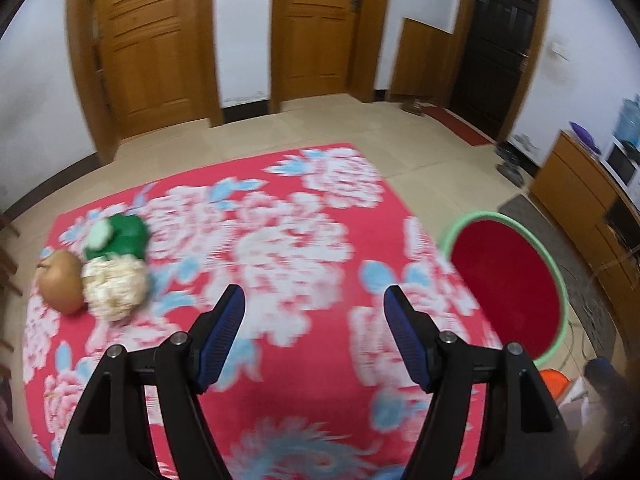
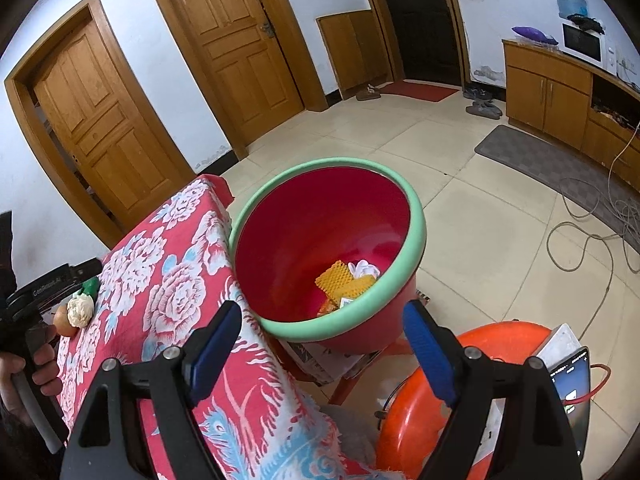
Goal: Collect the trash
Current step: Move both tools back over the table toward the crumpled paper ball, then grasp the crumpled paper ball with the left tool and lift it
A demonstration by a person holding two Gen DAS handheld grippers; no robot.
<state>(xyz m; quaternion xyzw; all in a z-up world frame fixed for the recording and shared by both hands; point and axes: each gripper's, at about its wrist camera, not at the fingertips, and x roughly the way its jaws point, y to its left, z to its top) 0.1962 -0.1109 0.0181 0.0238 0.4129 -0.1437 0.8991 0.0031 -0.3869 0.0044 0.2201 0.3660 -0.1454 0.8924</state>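
Observation:
A red bin with a green rim [image 2: 416, 236] stands beside the table's right edge and holds yellow foam netting [image 2: 340, 282] and white scraps. It also shows in the left wrist view [image 1: 558, 264]. On the table's left side lie a crumpled white foam net [image 1: 114, 284], a green wrapper [image 1: 124, 236] and a brown onion-like fruit [image 1: 60, 280]. My left gripper [image 1: 314, 304] is open and empty above the table's middle. My right gripper [image 2: 322, 320] is open and empty, just above the bin's near rim.
The table wears a red floral cloth [image 1: 280, 248]. An orange stool [image 2: 432, 392] with a phone [image 2: 572, 388] sits right of the table. Cables [image 2: 592, 236] lie on the tiled floor. Wooden doors [image 2: 236, 56] and a cabinet [image 2: 548, 92] line the walls.

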